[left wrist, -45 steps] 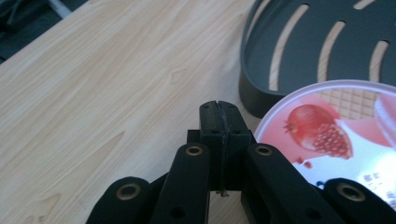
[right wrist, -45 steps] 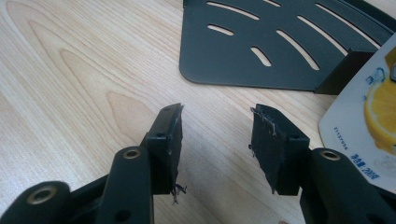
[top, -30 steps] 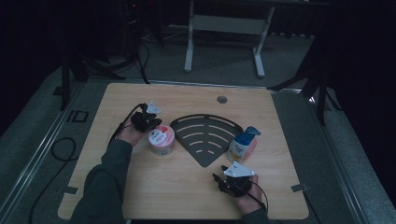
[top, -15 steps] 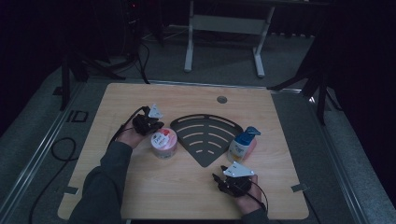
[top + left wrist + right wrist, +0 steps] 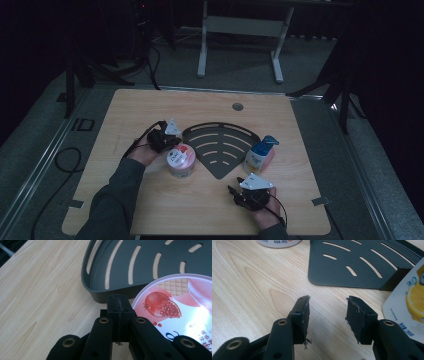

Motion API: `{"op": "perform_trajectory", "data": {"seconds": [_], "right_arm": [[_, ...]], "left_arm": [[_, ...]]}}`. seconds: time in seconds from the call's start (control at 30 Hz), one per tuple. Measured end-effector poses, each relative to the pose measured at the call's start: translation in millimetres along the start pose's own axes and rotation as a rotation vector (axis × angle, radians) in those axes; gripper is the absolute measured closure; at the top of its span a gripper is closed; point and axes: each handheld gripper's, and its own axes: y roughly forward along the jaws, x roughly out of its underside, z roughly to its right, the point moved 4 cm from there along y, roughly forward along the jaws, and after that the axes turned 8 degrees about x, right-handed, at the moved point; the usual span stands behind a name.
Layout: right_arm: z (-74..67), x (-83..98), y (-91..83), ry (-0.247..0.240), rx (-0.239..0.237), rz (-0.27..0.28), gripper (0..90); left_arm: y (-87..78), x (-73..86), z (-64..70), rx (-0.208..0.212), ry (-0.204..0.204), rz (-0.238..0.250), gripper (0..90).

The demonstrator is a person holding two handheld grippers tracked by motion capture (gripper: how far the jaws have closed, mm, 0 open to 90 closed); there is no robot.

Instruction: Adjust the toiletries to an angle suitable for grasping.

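While left hand-held gripper [image 5: 167, 141], jaws together, is nudging round pink-lidded tub [image 5: 180, 160] closer to dark slotted fan-shaped tray [image 5: 220, 145], right hand-held gripper [image 5: 240, 192] is waiting, jaws apart, empty.

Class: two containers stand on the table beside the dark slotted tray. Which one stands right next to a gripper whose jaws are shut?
The round pink tub with the pomegranate lid, left of the tray; the shut left gripper is beside it. The pump bottle stands right of the tray.
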Motion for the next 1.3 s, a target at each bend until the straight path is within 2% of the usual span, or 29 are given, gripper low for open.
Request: {"op": "perform_trajectory", "data": {"seconds": [0.2,0.4,0.43,0.47,0.7,0.73,0.8,0.83,0.87,1.0,1.1,1.2,1.3], "right_arm": [[-0.7,-0.2,0.3,-0.002,-0.001,-0.002,52.4],[-1.3,-0.2,0.6,-0.001,-0.002,-0.001,52.5],[-1.3,-0.2,0.6,-0.001,-0.002,-0.001,52.5],[-1.4,-0.2,0.6,-0.003,-0.002,-0.001,52.5],[-0.9,-0.1,0.4,-0.005,-0.003,-0.002,52.5],[-1.8,-0.3,0.9,-0.005,-0.004,-0.003,52.5],[-2.7,-0.4,0.9,-0.009,-0.008,-0.004,52.6],[-3.2,-0.4,0.8,-0.011,-0.008,-0.005,52.6],[-3.3,-0.5,0.9,-0.014,-0.008,-0.005,52.6],[-3.0,-0.8,1.1,-0.018,-0.009,-0.006,52.7],[-4.1,-1.8,0.9,-0.02,-0.013,-0.006,52.7],[-4.5,-2.0,1.3,-0.022,-0.016,-0.007,52.7],[-5.2,-3.0,1.8,-0.021,-0.026,-0.01,52.4]], "left_arm": [[-1.7,-2.2,19.0,-0.026,-0.012,-0.019,90.0],[-0.2,-9.1,39.1,-0.03,0.004,-0.037,89.9],[-0.2,-9.1,39.1,-0.03,0.004,-0.037,89.9],[0.5,-11.3,45.1,-0.032,0.011,-0.042,89.9],[2.3,-15.7,60.4,-0.009,0.02,-0.028,89.6],[2.9,-16.1,60.5,-0.021,0.009,-0.017,88.2],[2.6,-16.0,59.3,-0.02,-0.002,-0.006,83.8],[0.3,-16.1,56.2,-0.01,-0.033,0.036,81.0],[-1.6,-16.1,54.7,-0.012,-0.047,0.049,79.7],[-7.9,-15.4,50.3,-0.026,-0.066,0.072,73.4],[-14.0,-10.6,42.3,-0.048,-0.105,0.097,68.3],[-16.2,-6.7,39.0,-0.056,-0.118,0.102,65.7],[-21.9,3.2,34.4,-0.067,-0.168,0.126,62.4]]}}
